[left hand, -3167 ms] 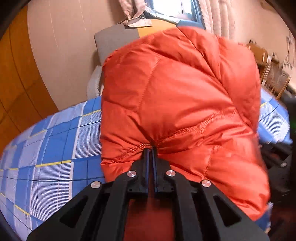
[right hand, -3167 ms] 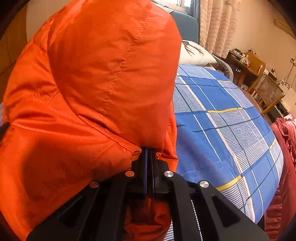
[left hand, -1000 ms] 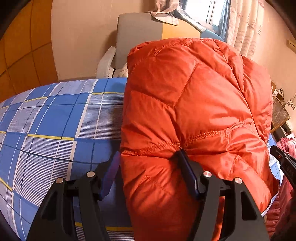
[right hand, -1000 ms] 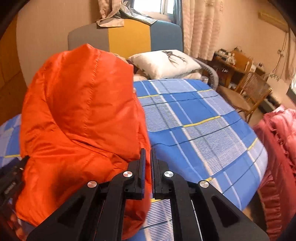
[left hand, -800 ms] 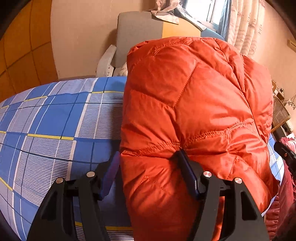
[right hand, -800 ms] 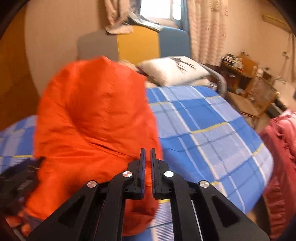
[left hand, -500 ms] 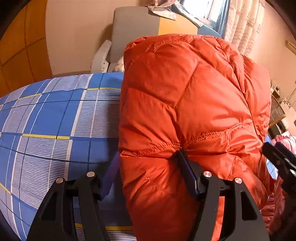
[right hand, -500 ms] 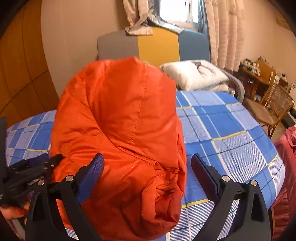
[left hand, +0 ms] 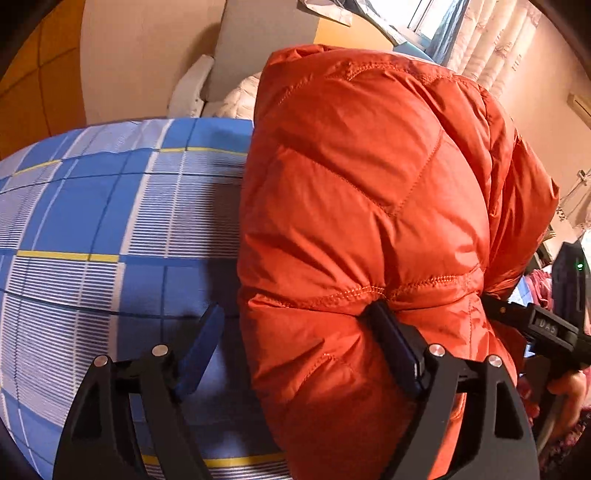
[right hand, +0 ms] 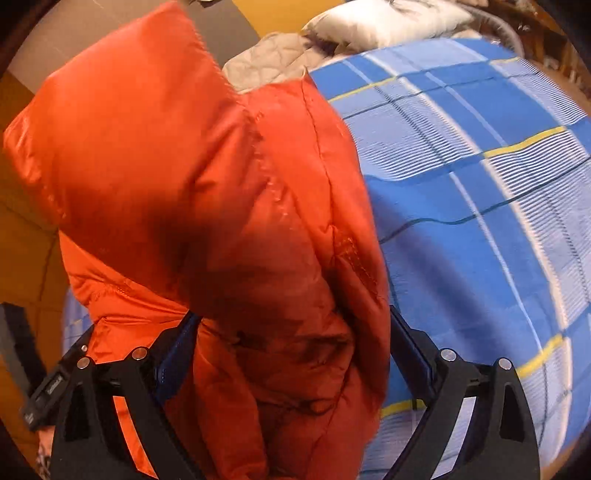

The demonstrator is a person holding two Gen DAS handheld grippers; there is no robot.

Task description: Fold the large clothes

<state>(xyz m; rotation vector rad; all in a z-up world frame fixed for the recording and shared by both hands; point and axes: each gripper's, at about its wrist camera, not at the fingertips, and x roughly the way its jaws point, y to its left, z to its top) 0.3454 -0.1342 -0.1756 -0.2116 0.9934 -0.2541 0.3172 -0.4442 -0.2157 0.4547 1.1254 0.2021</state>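
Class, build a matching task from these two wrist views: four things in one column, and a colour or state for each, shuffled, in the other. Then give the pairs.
Things:
1. jacket
2. bedsheet
3. pillow
4. left gripper

Descriptions:
A. fingers spread wide
B. blue checks with yellow lines
C. orange, quilted
D. white, at the head of the bed

Pairs: 1-C, 2-B, 3-D, 4-A

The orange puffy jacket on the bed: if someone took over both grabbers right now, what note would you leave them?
Left gripper: open, fingers either side of the orange jacket, gripping nothing.
Right gripper: open, jacket bulging between its fingers, not pinched.
Jacket: bunched in a puffy heap on the blue plaid bedspread, hood uppermost in the right view.
Done: it lies on the bed in a rough bundle.
Left: probably re-grip, flatten and finish the fold.
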